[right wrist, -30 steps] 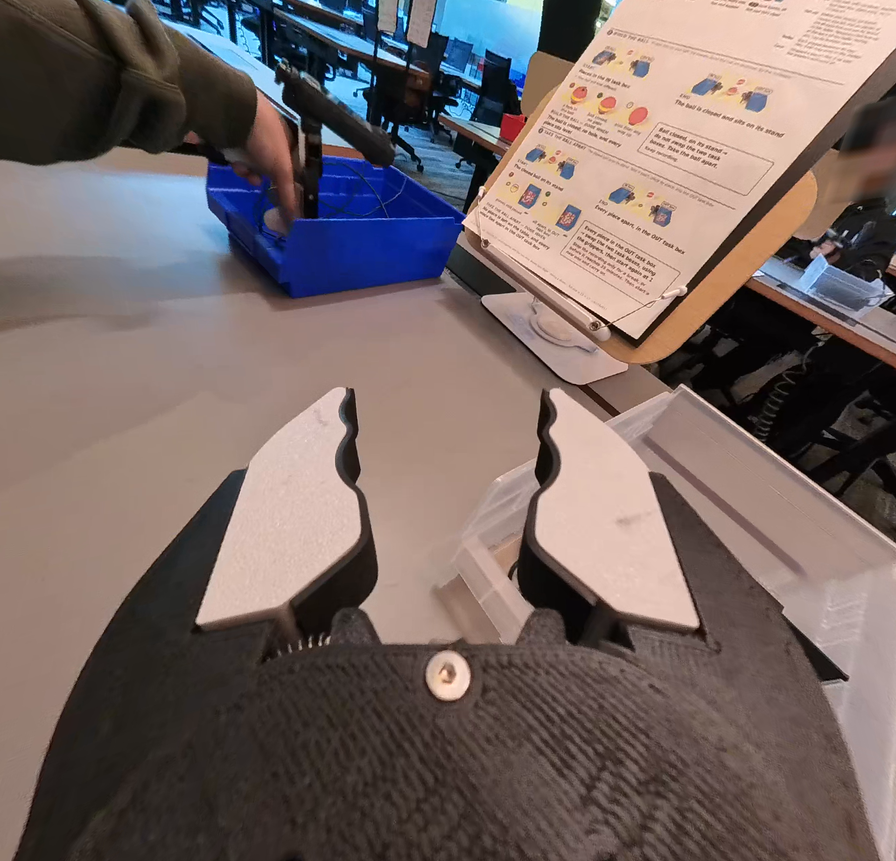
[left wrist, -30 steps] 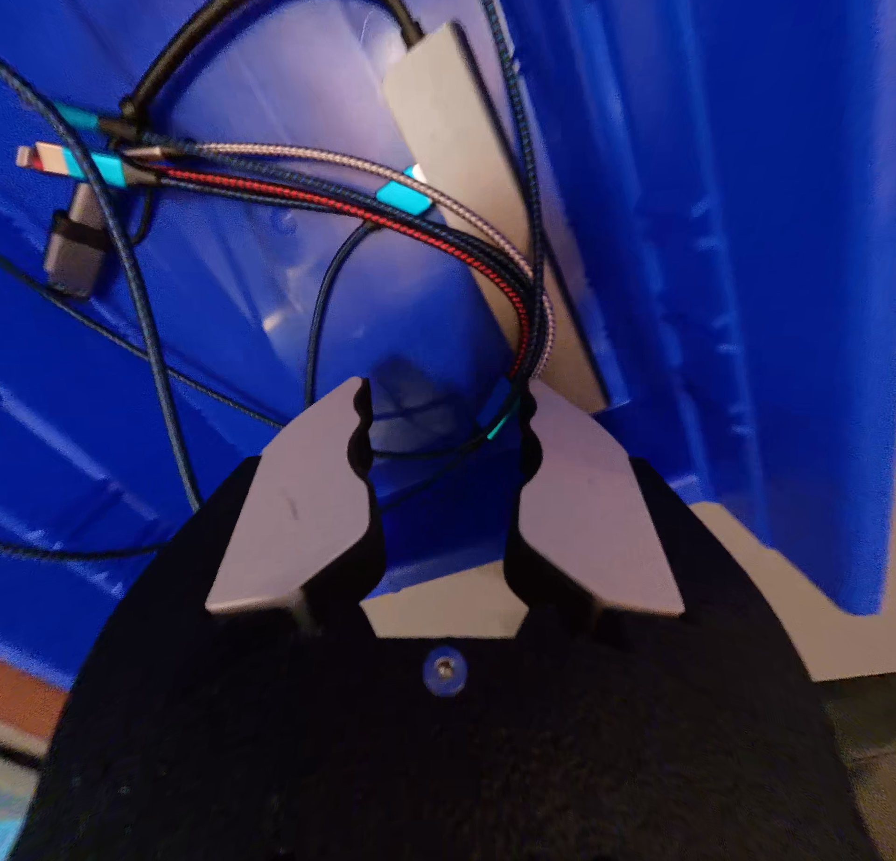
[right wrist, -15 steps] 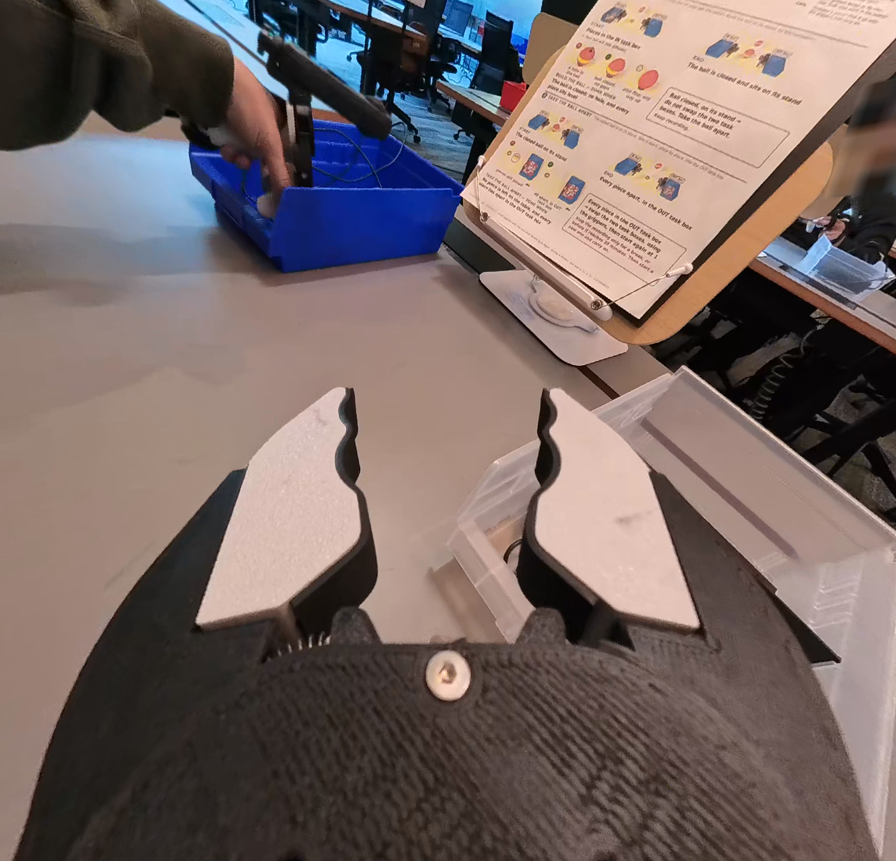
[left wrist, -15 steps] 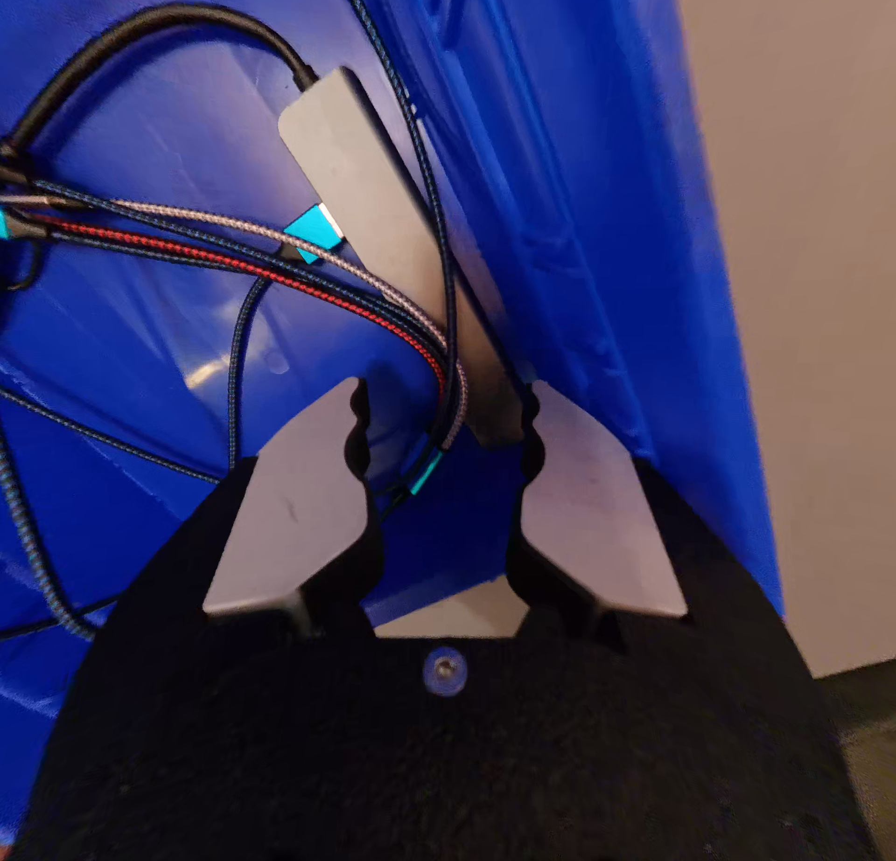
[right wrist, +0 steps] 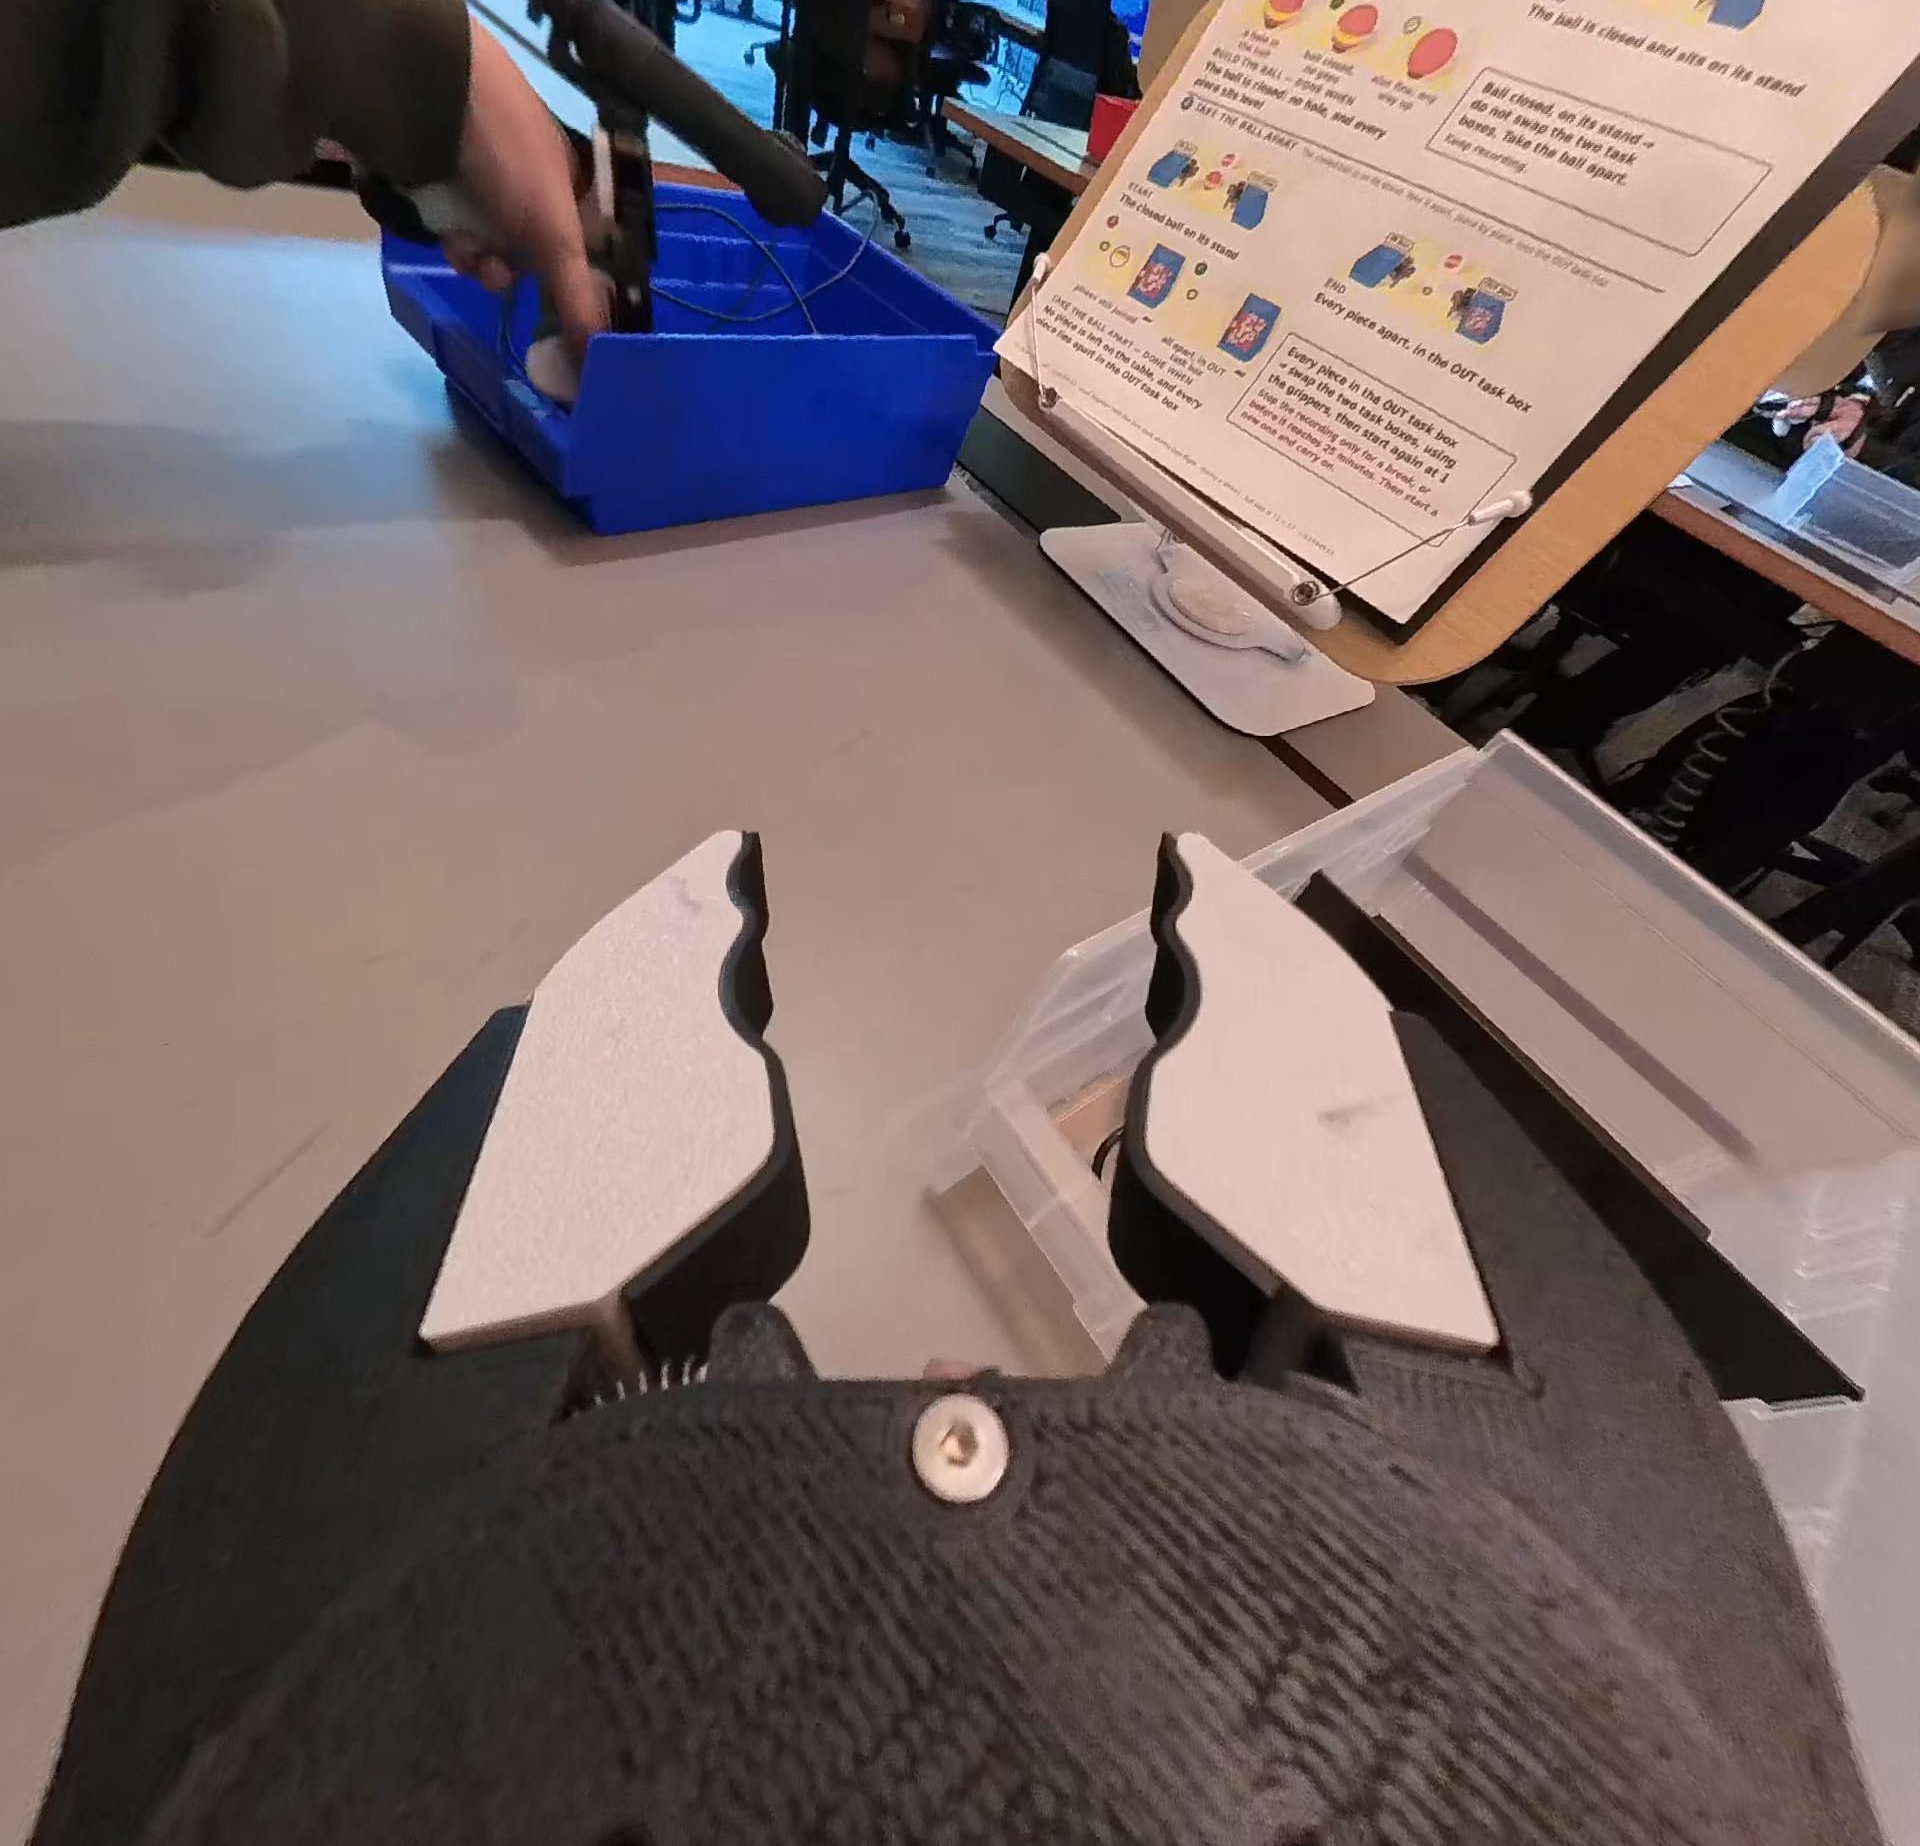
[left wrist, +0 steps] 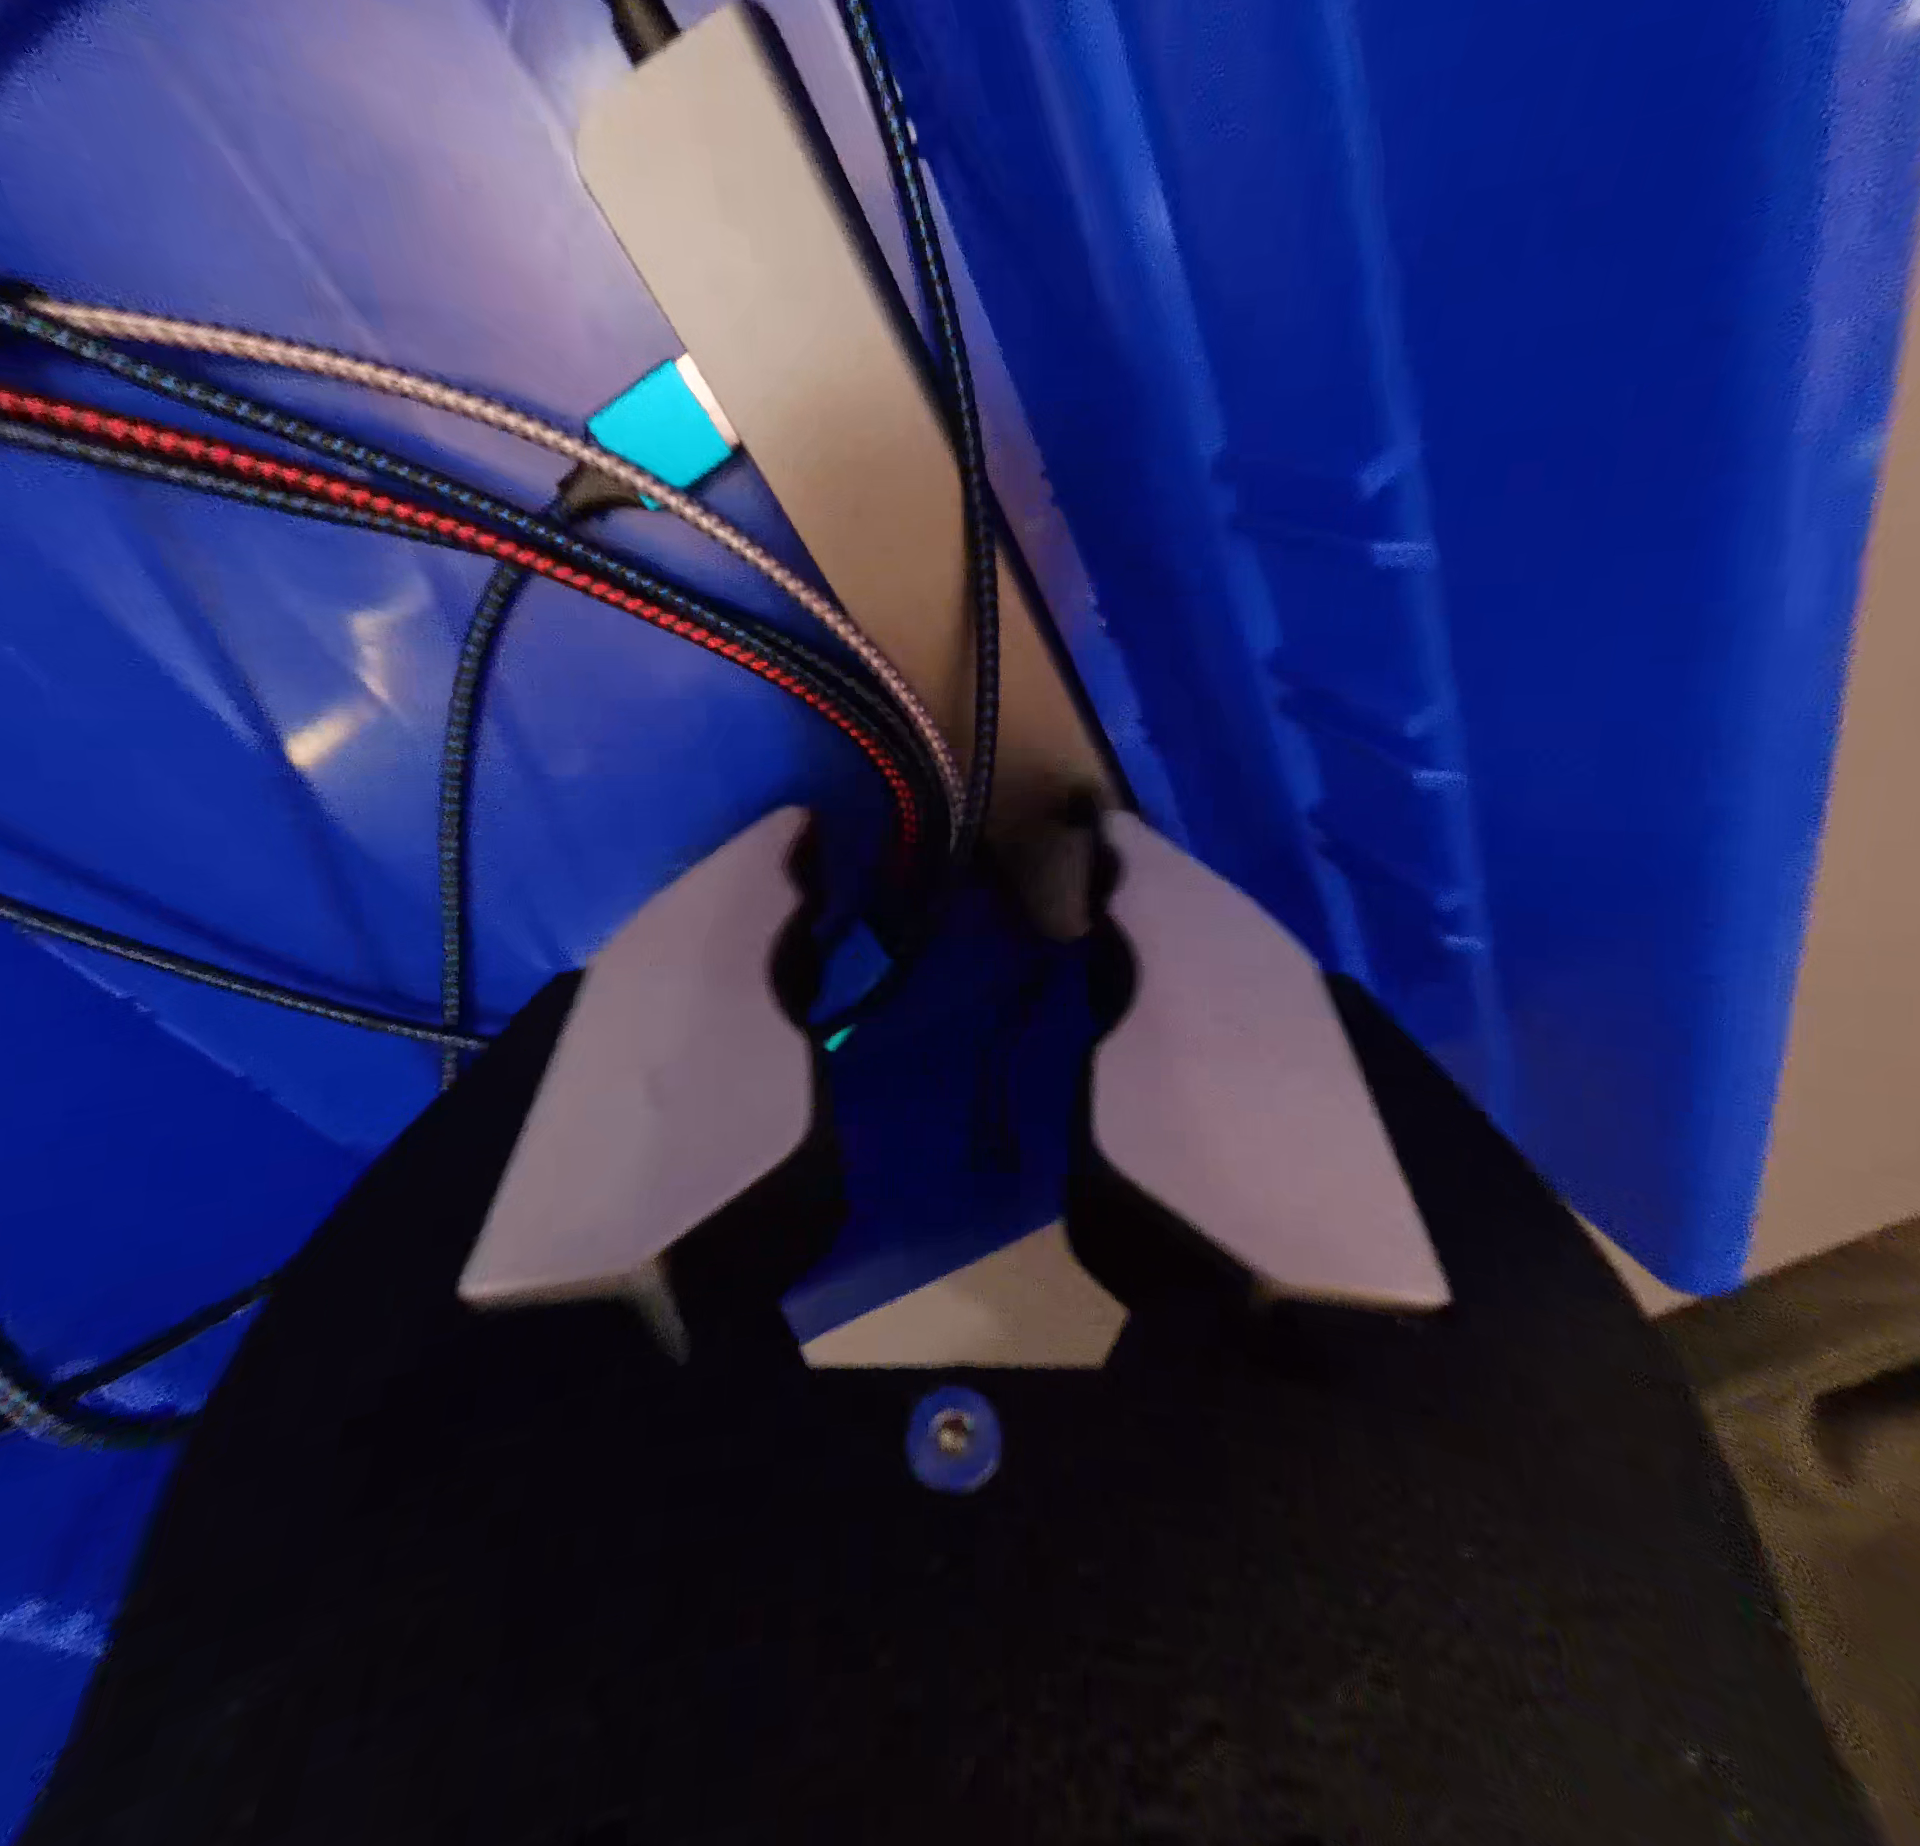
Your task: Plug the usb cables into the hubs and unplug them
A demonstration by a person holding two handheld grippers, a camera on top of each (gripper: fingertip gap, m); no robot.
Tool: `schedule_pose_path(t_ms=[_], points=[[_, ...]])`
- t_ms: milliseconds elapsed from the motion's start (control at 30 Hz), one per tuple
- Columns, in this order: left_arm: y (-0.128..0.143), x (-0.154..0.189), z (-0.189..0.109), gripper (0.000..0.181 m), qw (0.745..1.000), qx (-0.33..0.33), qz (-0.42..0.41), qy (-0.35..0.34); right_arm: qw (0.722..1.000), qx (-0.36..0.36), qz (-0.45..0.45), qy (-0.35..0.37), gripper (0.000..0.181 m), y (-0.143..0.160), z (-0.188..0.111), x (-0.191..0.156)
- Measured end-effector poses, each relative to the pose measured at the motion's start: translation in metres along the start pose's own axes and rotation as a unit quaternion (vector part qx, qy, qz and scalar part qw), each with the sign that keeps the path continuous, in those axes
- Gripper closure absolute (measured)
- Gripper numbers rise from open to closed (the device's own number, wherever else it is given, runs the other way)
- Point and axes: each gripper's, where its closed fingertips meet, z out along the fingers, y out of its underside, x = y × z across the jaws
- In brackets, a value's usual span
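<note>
In the left wrist view a grey USB hub (left wrist: 790,342) leans on edge against the inner wall of a blue bin (left wrist: 1351,446). A teal plug (left wrist: 665,435) sits in its side. Red (left wrist: 623,591) and grey (left wrist: 416,383) braided cables loop past the hub's near end. My left gripper (left wrist: 956,861) is open, its jaws partly narrowed, with the hub's near end and the cable bundle between the fingertips. The right wrist view shows that bin (right wrist: 769,425) far left with the left gripper (right wrist: 623,238) reaching into it. My right gripper (right wrist: 961,892) is open and empty above the table (right wrist: 520,757).
A clear plastic box (right wrist: 1049,1152) with its lid (right wrist: 1558,965) open lies just right of my right gripper. A tilted instruction sheet on a wooden stand (right wrist: 1455,238) stands at the table's far right edge. Desks and chairs fill the room behind. Tip to tip, the grippers are about 45 cm apart. The teal plug (left wrist: 665,435) is about 6 cm from my left fingertips and 45 cm from my right.
My left gripper moved deeper along the bin wall to the hub's near end, and its jaws narrowed. The right gripper drifted a little forward, still open.
</note>
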Motion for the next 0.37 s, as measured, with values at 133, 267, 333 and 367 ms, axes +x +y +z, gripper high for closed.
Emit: schedule_pose_path(t_ms=[133,267,333,367], points=[[-0.013,0.004,-0.011,0.12,0.999,0.044,-0.01,-0.001,1.0,-0.008,-0.008,-0.004,0.11,0.003,0.002,-0.001],[-0.013,-0.003,0.0,0.119,0.998,0.019,-0.03,-0.048,1.0,-0.011,-0.004,-0.009,0.11,0.005,0.005,-0.003],[-0.014,0.005,0.007,0.137,0.999,0.022,-0.036,-0.024,1.0,-0.017,-0.008,-0.007,0.109,0.007,0.005,-0.003],[-0.017,0.007,0.008,0.135,0.998,0.032,-0.043,-0.018,1.0,-0.017,-0.009,-0.007,0.109,0.007,0.004,-0.002]])
